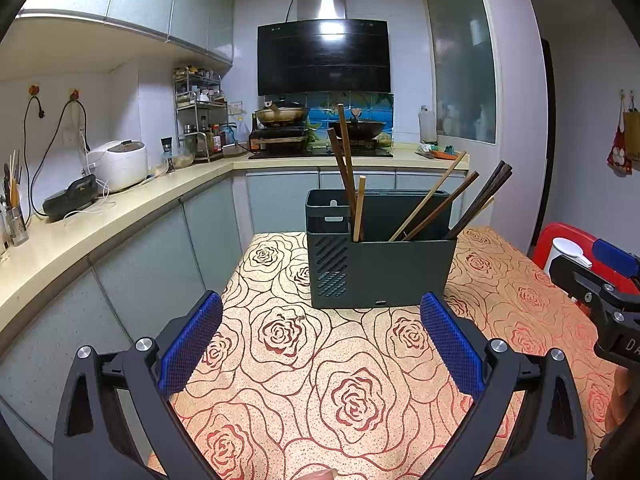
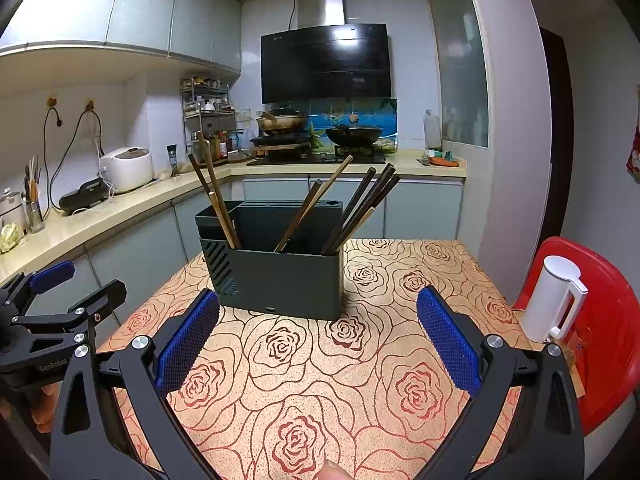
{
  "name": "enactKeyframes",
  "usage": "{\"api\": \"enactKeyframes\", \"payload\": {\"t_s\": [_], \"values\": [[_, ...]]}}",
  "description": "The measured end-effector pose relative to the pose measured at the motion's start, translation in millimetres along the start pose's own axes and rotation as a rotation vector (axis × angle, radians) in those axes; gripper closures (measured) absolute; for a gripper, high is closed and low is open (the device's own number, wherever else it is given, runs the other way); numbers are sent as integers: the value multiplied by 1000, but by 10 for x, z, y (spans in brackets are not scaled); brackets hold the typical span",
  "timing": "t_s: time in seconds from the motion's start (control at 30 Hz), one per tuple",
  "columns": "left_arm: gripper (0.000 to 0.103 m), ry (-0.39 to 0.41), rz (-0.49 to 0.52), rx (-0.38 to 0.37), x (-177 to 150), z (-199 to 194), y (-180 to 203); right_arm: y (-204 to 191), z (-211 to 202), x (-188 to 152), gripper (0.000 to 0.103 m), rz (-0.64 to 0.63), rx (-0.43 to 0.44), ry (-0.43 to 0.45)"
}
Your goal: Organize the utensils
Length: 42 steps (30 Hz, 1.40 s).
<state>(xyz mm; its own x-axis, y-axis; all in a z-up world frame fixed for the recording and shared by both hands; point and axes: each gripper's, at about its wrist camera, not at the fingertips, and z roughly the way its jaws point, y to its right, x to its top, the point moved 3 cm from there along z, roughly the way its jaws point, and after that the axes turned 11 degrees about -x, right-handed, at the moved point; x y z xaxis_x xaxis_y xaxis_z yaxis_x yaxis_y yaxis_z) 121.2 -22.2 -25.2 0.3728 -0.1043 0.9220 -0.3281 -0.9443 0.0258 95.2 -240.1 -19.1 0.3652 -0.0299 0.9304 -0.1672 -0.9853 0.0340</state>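
A dark grey utensil holder [image 1: 380,268] stands on the rose-patterned table [image 1: 320,380]; it also shows in the right wrist view [image 2: 280,276]. Several wooden chopsticks [image 1: 436,208] lean inside it, some at its left end [image 1: 346,168], others at the right [image 2: 360,208]. My left gripper [image 1: 320,340] is open and empty, just in front of the holder. My right gripper [image 2: 318,336] is open and empty, also in front of it. Each gripper shows at the edge of the other's view: the right one [image 1: 600,280], the left one [image 2: 60,300].
A white kettle [image 2: 554,300] stands on a red stool [image 2: 608,340] right of the table. A kitchen counter [image 1: 100,216] with a rice cooker [image 1: 118,164] runs along the left. A stove with woks [image 1: 320,124] is at the back.
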Motion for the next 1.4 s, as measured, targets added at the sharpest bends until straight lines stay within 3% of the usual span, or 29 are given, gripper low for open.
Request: {"api": "enactKeyframes", "payload": {"t_s": [1.4], "values": [[7, 13, 6, 4, 44, -30, 24, -1, -10, 2, 7, 4, 0, 1]]}}
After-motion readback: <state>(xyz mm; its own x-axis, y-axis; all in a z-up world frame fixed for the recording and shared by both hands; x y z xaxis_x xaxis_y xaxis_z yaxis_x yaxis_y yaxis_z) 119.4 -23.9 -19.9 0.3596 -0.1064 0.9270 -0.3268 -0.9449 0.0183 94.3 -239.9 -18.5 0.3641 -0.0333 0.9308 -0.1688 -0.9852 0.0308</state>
